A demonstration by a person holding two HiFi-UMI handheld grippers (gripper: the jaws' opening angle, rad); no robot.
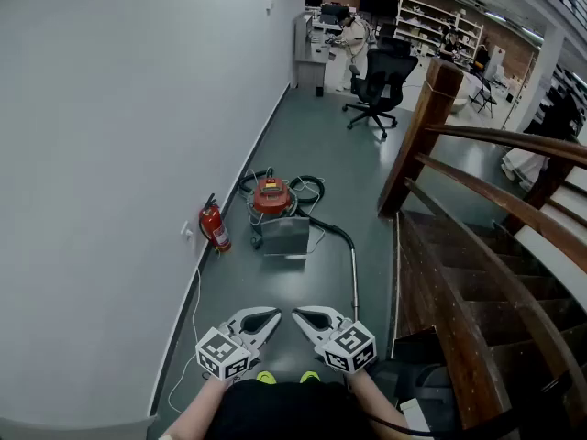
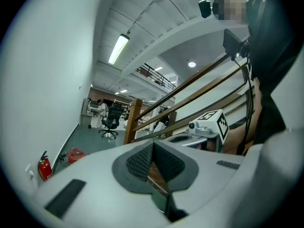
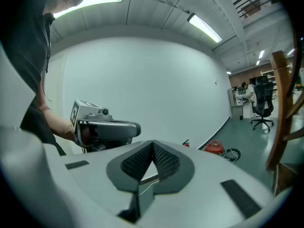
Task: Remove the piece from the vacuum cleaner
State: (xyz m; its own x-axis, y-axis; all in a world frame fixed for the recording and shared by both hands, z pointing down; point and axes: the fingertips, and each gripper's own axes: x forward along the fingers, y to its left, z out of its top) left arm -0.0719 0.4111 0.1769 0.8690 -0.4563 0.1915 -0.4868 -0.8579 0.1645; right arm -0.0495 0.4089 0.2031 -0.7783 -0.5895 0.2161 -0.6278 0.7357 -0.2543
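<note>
Two hand-held grippers hover low over a grey floor [image 1: 321, 154] in a corridor beside a wooden staircase [image 1: 477, 273]. The left gripper [image 1: 267, 319] and the right gripper [image 1: 306, 319] sit side by side, each with its fingers [image 2: 140, 161] pressed together on nothing; the right gripper's own camera shows its ribbed fingers [image 3: 166, 161] meeting at the tips in the same way. The red vacuum cleaner [image 1: 271, 195] stands on the floor well ahead of the fingers, near the white wall [image 1: 138, 108], with a grey box [image 1: 285, 236] just in front of it and a fire extinguisher [image 1: 215, 226] to its left. Its metal wand [image 1: 354, 269] runs back along the floor, ending just right of the right gripper's fingers. A black office chair [image 1: 376, 85] stands far beyond.
</note>
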